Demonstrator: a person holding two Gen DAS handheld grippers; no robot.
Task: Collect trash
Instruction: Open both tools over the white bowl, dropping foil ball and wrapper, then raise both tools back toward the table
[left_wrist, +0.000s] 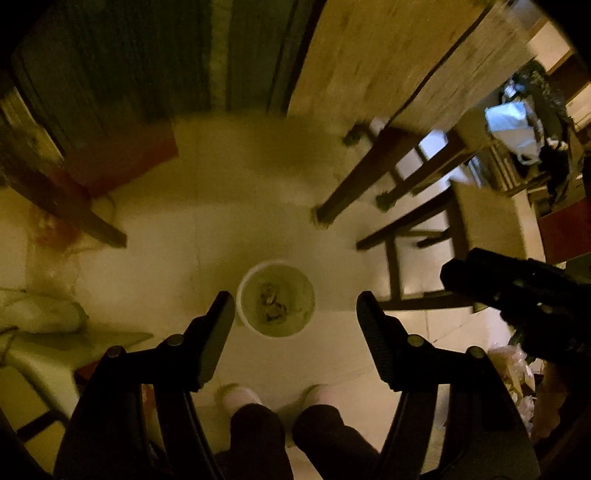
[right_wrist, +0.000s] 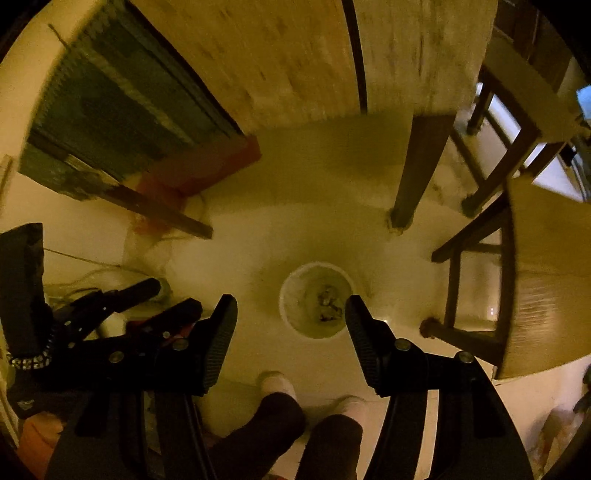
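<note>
A white trash bin (left_wrist: 275, 298) stands on the pale floor, seen from above, with crumpled trash (left_wrist: 272, 302) at its bottom. My left gripper (left_wrist: 295, 314) hangs high over it, jaws wide apart and empty. The bin shows in the right wrist view (right_wrist: 316, 300) too, with the trash (right_wrist: 328, 301) inside. My right gripper (right_wrist: 291, 317) is above it, open and empty. The right gripper appears at the right of the left wrist view (left_wrist: 517, 288); the left gripper shows at the left of the right wrist view (right_wrist: 147, 306).
A wooden table (left_wrist: 388, 55) with dark legs (left_wrist: 354, 184) stands beyond the bin. Chairs (right_wrist: 480, 258) stand to the right. A green rug (left_wrist: 129, 66) lies at the left. The person's feet (left_wrist: 240, 398) are just below the bin. Plastic bags (left_wrist: 513, 369) lie at the right.
</note>
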